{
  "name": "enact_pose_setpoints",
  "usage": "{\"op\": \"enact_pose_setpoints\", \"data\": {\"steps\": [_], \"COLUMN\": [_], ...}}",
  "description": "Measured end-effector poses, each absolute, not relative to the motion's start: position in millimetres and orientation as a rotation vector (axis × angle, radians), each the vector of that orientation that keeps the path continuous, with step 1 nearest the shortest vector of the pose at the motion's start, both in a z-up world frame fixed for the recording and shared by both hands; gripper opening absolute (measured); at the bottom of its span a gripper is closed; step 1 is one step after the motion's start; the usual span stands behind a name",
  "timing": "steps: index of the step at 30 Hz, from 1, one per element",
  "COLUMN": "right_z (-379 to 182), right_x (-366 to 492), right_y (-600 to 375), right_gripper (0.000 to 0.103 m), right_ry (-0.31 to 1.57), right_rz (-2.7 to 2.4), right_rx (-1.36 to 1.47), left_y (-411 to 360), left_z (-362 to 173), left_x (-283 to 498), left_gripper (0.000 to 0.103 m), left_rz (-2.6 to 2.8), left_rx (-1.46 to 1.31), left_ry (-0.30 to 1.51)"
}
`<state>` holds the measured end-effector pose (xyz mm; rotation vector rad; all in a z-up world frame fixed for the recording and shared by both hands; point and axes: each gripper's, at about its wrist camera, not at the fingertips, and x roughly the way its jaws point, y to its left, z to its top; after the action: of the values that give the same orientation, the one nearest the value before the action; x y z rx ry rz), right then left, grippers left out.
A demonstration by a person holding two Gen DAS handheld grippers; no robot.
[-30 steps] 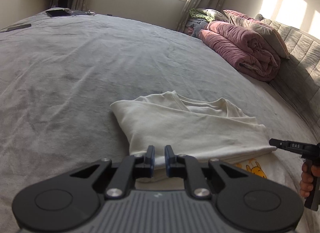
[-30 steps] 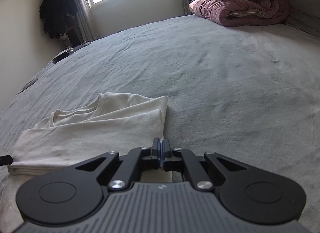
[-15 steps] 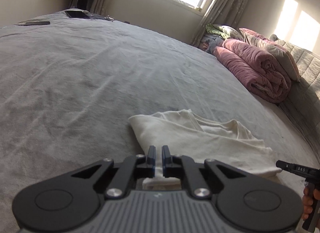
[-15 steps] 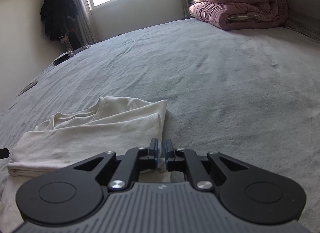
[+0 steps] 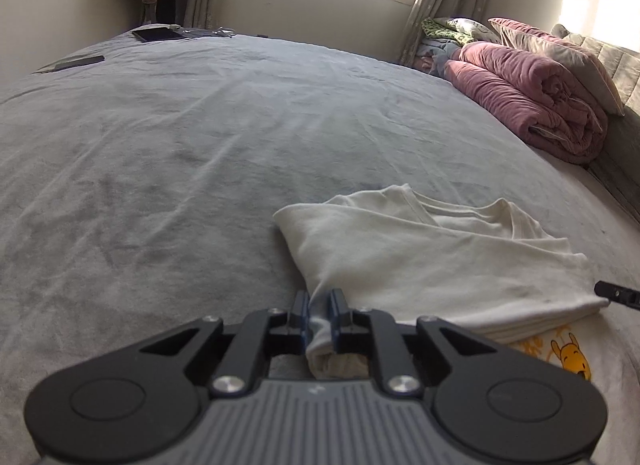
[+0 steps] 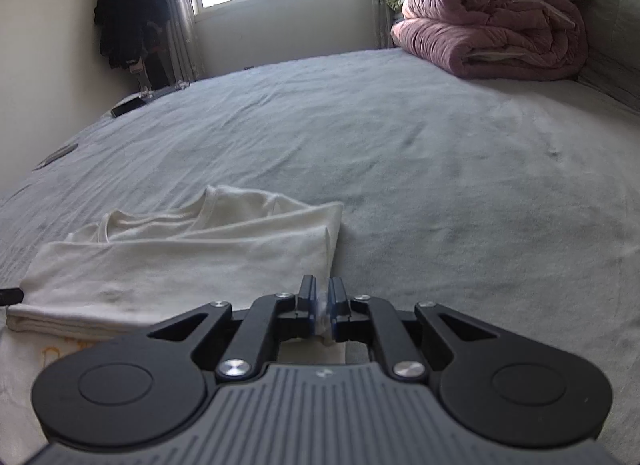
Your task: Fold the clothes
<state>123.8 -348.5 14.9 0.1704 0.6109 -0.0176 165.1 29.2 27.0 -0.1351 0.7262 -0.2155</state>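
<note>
Now pinching the cream shirt [image 5: 432, 261] in both grippers, left [image 5: 319, 319] and right [image 6: 323, 311], after regripping; ready for next fold.

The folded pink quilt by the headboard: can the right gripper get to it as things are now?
Probably not now. The right gripper is shut on a corner of the cream folded T-shirt, and the folded pink quilt lies far across the grey bed cover. Nothing blocks the way.

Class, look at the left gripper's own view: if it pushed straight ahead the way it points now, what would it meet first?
The left gripper is already shut on a corner of the cream T-shirt. Going straight on, it would probably push into that shirt's folded body, then the grey bedspread beyond; depth is hard to judge.
</note>
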Motion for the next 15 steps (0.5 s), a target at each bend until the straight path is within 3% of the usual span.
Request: {"op": "enact_pose_setpoints", "data": {"steps": [15], "right_z": [29.5], "right_x": [114.5], "right_y": [-330.9], "right_gripper": [0.009], "right_ry": [0.523], "right_rz": [-0.027], "right_rx": [0.089], "left_y": [23.0], "left_z": [43.8], "left_x": [166.3], "left_gripper": [0.013], "left_rz": [-0.277], "left_rx": [-0.168], "left_ry": [0.568]}}
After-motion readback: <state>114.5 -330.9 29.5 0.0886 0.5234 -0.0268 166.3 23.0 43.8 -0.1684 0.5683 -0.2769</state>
